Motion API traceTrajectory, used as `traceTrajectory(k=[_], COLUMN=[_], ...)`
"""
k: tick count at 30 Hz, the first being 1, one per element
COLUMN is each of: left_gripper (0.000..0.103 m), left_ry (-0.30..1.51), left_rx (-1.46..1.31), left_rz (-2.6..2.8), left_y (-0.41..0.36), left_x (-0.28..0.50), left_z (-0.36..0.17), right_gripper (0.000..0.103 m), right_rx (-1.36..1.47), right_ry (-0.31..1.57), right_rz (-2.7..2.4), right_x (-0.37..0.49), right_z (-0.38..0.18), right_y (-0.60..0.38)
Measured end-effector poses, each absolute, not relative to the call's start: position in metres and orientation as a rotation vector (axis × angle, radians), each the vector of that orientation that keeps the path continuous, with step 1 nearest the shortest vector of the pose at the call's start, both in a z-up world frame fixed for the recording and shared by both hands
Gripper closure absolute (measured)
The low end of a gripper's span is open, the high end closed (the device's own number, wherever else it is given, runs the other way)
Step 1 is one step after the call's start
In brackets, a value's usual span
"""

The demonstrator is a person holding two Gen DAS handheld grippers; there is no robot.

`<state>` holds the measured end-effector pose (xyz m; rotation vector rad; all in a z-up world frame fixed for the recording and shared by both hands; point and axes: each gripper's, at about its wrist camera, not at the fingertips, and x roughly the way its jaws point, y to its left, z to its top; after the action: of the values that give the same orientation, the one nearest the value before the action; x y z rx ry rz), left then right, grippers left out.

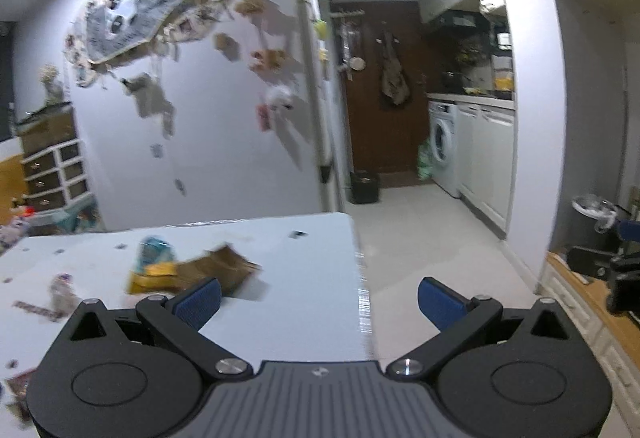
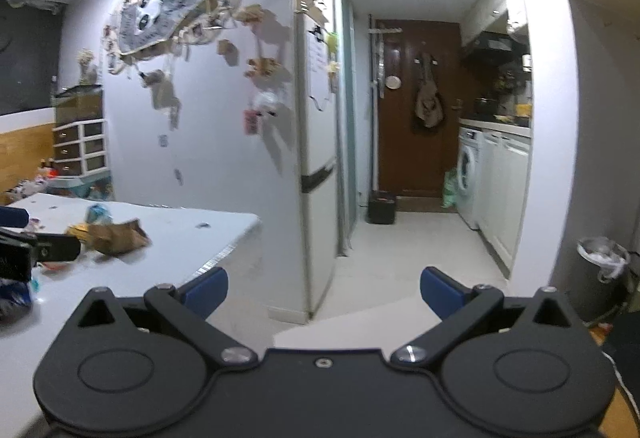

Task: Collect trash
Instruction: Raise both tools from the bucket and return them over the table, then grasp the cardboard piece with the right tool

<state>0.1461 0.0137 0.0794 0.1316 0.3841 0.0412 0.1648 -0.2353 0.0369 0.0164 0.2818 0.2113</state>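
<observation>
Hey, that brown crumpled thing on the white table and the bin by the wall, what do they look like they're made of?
The brown crumpled bag looks like matte kraft paper: dull tan, with stiff creases and folds. The bin looks like dark metal or hard plastic, hard to tell which, with a thin white plastic liner bunched over its rim. The white table has a smooth, faintly glossy top, possibly laminate.

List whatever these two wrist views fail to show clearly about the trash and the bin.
- Brown paper bag and yellow wrapper, left wrist view: motion blur hides print and contents.
- Scraps at the table's near left edge: cut off behind the left gripper body.
- Lined trash bin, right wrist view: too far off; its contents are unseen.
- Blue packet: cropped by the frame edge.
- Right gripper: open over floor, nothing between its fingers.
</observation>
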Motion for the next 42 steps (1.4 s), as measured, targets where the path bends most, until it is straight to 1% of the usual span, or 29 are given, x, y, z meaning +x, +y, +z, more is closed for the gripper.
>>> traceTrajectory(k=[6, 14, 22, 28, 32, 36, 42], left_gripper=[0.0, 0.0, 0.0, 0.0, 0.0, 0.0, 0.0], left_ry=[0.381, 0.423, 0.481, 0.534, 0.577, 0.63, 0.648], left_rx=[0.2, 0.15, 0.082, 0.007, -0.033, -0.078, -0.101], left_rz=[0.115, 0.2, 0.276, 0.291, 0.281, 0.206, 0.044], left_y=[0.071, 0.165, 0.26, 0.322, 0.349, 0.367, 0.361], left_x=[0.142, 0.143, 0.153, 0.166, 0.173, 0.173, 0.155], left_z=[0.087, 0.084, 0.069, 0.047, 0.03, 0.012, 0.0], right_gripper=[0.0, 0.0, 0.0, 0.0, 0.0, 0.0, 0.0], right_rx=[0.02, -0.003, 0.023, 0.017, 0.013, 0.047, 0.02], right_ry=[0.282, 0.298, 0.39, 0.413, 0.428, 0.495, 0.502], right_rz=[0.291, 0.392, 0.494, 0.544, 0.526, 0.559, 0.625], right_x=[0.173, 0.191, 0.236, 0.27, 0.297, 0.326, 0.351], right_z=[0.056, 0.067, 0.06, 0.047, 0.035, 0.021, 0.015], right_y=[-0.191, -0.135, -0.073, -0.027, -0.003, 0.01, 0.027])
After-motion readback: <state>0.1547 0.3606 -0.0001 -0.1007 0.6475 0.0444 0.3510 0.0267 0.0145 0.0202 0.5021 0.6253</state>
